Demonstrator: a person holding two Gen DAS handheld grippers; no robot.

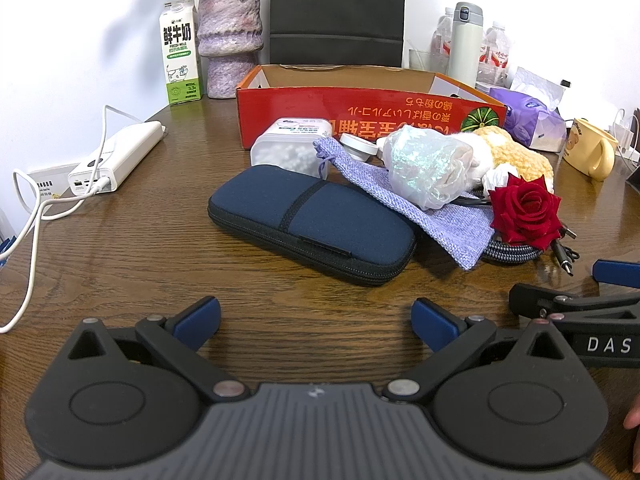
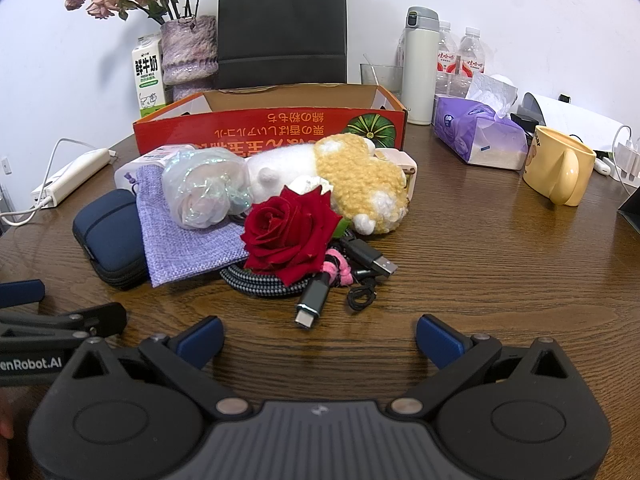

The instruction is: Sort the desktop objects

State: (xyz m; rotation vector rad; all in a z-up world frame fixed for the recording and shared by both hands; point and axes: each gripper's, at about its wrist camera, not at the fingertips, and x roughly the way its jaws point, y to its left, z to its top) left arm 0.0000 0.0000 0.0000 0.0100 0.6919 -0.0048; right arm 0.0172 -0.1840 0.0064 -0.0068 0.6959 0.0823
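Cotton-swab box (image 2: 132,168) half hidden behind pouch (image 2: 188,236), cables (image 2: 256,280) under rose (image 2: 288,232)

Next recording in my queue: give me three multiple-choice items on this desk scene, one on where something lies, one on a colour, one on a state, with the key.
1. Where does the red rose lie?
A. Inside the red box
B. On the coiled braided cable, in front of the plush toy
C. Beside the milk carton

2. What colour is the zip case?
A. Dark blue
B. Yellow
C. White

3. How do the left tongs and right tongs stand?
A. Both shut on the rose
B. Left shut on the zip case, right open
C. Both open, holding nothing

Key: 1 B, the rose rests on the braided cable with the plush toy behind it. 2 A, its fabric shell is navy. 3 C, only bare table shows between each pair of blue pads.
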